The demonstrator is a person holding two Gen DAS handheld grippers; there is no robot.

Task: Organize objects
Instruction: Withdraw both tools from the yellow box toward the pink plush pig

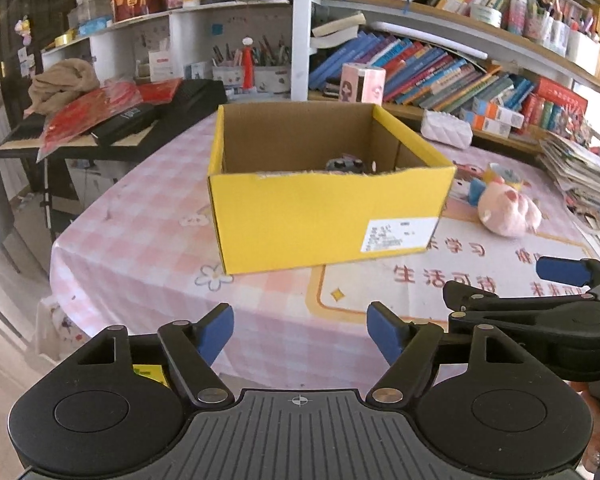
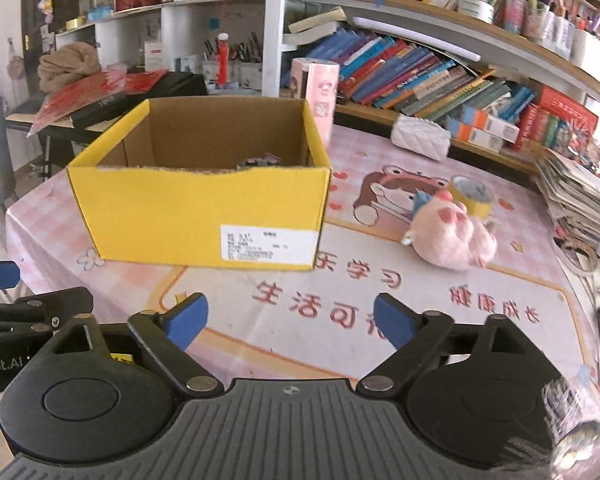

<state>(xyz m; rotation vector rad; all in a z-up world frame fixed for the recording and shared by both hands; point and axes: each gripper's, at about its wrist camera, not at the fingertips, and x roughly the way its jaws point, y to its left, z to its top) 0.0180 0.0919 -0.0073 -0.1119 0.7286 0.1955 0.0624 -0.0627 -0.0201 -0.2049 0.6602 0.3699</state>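
A yellow cardboard box (image 1: 324, 216) stands open on the pink checked table; it also shows in the right wrist view (image 2: 196, 216). A small grey object (image 1: 345, 164) lies inside it, mostly hidden by the front wall. A pink plush pig (image 1: 508, 210) lies on the table right of the box, also in the right wrist view (image 2: 452, 236). A yellow tape roll (image 2: 471, 196) sits just behind the pig. My left gripper (image 1: 300, 332) is open and empty, in front of the box. My right gripper (image 2: 290, 322) is open and empty, nearer the pig.
Bookshelves (image 1: 440, 68) crowd the far side of the table. A white quilted pouch (image 2: 420, 136) and a pink carton (image 2: 316, 92) stand behind the box. A stack of papers (image 2: 580, 200) and a tape ring (image 2: 578, 256) lie at the right edge. A keyboard stand (image 1: 100, 120) is at left.
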